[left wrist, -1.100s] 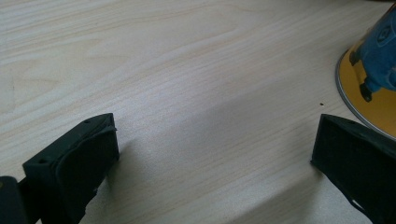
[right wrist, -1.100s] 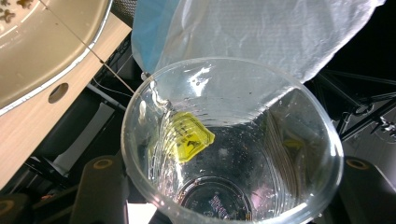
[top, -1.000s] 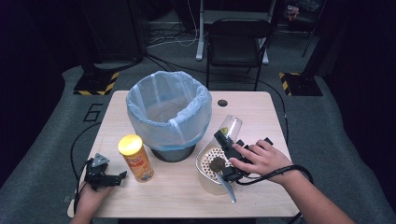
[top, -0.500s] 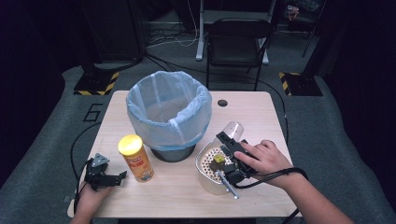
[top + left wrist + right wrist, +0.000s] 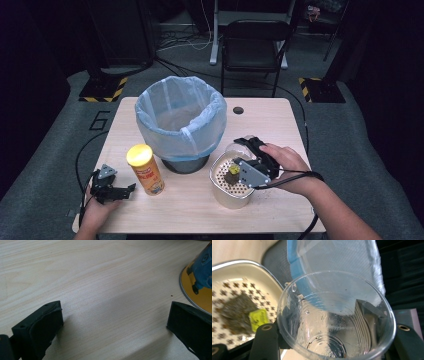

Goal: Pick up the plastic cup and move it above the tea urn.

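My right gripper (image 5: 244, 150) is shut on a clear plastic cup (image 5: 231, 148), held tilted over the back right edge of a cream strainer dish (image 5: 218, 192). In the right gripper view the cup (image 5: 334, 315) sits between both jaws, its mouth facing the camera and wet inside. A tea bag (image 5: 235, 308) with a yellow tag (image 5: 258, 318) lies on the strainer's perforated top (image 5: 227, 287); the tag (image 5: 233, 170) also stands out from above. My left gripper (image 5: 125, 191) rests open on the table at the front left, its jaws (image 5: 115, 325) wide apart over bare wood.
A bin lined with a blue bag (image 5: 181, 120) stands mid-table, just left of the cup. A yellow snack can (image 5: 145, 169) stands between the bin and my left gripper; its base (image 5: 200, 282) is close to one jaw. A chair (image 5: 255, 45) is behind the table.
My right gripper has risen with the cup and swung over the strainer's back edge. The left gripper has stayed put.
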`<state>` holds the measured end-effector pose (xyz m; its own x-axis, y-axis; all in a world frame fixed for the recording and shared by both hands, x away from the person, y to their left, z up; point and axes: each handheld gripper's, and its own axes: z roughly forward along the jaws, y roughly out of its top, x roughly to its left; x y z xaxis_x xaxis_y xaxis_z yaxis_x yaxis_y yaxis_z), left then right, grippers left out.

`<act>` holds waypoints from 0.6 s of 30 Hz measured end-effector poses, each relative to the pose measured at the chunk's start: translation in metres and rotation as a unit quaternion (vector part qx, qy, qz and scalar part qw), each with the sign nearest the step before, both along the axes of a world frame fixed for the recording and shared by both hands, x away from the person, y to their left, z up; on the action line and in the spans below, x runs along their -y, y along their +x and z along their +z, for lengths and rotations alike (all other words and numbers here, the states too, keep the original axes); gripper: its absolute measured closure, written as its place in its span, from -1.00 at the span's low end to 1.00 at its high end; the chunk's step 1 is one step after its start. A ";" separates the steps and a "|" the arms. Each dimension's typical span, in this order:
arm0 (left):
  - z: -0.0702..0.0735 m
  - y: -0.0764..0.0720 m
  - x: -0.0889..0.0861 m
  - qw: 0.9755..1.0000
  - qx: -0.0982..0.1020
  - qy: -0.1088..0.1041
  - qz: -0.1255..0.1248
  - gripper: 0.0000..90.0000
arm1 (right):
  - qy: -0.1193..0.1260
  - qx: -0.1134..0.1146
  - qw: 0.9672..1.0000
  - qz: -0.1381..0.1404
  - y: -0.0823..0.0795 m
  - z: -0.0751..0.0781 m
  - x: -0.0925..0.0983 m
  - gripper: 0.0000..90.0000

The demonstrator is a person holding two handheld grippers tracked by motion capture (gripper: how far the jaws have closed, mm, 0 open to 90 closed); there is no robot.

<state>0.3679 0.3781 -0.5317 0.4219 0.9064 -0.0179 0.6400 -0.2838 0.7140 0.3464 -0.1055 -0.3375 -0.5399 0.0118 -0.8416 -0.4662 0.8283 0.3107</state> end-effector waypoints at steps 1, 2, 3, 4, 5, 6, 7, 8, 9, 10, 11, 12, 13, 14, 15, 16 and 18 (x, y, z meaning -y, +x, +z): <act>-0.001 0.001 0.000 1.000 0.006 0.000 -0.001 -1.00 | 0.007 -0.013 1.000 -0.004 0.002 0.001 0.001 -0.16; 0.000 0.002 0.000 1.000 0.005 0.000 -0.003 -1.00 | 0.010 -0.025 1.000 -0.006 0.005 0.002 0.002 -0.16; 0.000 0.002 0.000 1.000 0.003 0.001 -0.005 -1.00 | 0.013 -0.035 0.999 -0.006 0.007 0.003 0.002 -0.16; 0.000 0.002 0.000 1.000 0.003 0.000 -0.006 -1.00 | 0.019 -0.045 0.999 -0.007 0.009 0.005 0.003 -0.16; 0.000 0.002 0.000 1.000 0.003 0.000 -0.007 -1.00 | 0.023 -0.054 0.998 -0.004 0.010 0.006 0.003 -0.16; 0.000 0.002 0.000 1.000 0.003 0.001 -0.008 -1.00 | 0.031 -0.058 0.998 -0.006 0.011 0.008 0.003 -0.16; 0.000 0.002 0.000 1.000 0.002 0.001 -0.008 -1.00 | 0.036 -0.062 0.997 -0.005 0.012 0.009 0.003 -0.16; 0.000 0.002 0.000 1.000 0.002 0.001 -0.008 -1.00 | 0.043 -0.065 0.997 -0.004 0.013 0.010 0.003 -0.16; 0.000 0.002 0.000 1.000 0.002 0.001 -0.008 -1.00 | 0.052 -0.071 0.996 -0.002 0.014 0.011 0.004 -0.16; 0.000 0.002 0.000 1.000 0.002 0.001 -0.008 -1.00 | 0.059 -0.075 0.995 0.000 0.015 0.012 0.004 -0.16; 0.000 0.002 0.000 1.000 0.002 0.001 -0.008 -1.00 | 0.065 -0.078 0.995 0.000 0.015 0.012 0.005 -0.16; 0.000 0.002 0.000 1.000 0.002 0.001 -0.008 -1.00 | 0.067 -0.079 0.995 0.000 0.015 0.011 0.005 -0.16; 0.000 0.002 0.000 1.000 0.003 0.000 -0.008 -1.00 | 0.066 -0.080 0.995 0.000 0.014 0.009 0.005 -0.16; 0.000 0.002 0.000 1.000 0.003 0.001 -0.008 -1.00 | 0.068 -0.083 0.994 0.000 0.014 0.008 0.005 -0.16; 0.000 0.002 0.000 1.000 0.003 0.001 -0.009 -1.00 | 0.077 -0.089 0.993 0.003 0.014 0.007 0.005 -0.16; -0.001 0.002 0.000 1.000 0.008 -0.001 -0.006 -1.00 | 0.095 -0.101 0.990 0.008 0.013 0.007 0.006 -0.16; -0.001 0.002 0.000 1.000 0.010 -0.002 -0.005 -0.99 | 0.156 -0.129 0.979 0.017 0.013 0.008 0.010 -0.16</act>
<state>0.3701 0.3780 -0.5330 0.4314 0.9021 -0.0133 0.6222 -0.2868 0.7284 0.3597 -0.1160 -0.3296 -0.7387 0.2240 -0.6358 -0.3650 0.6601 0.6566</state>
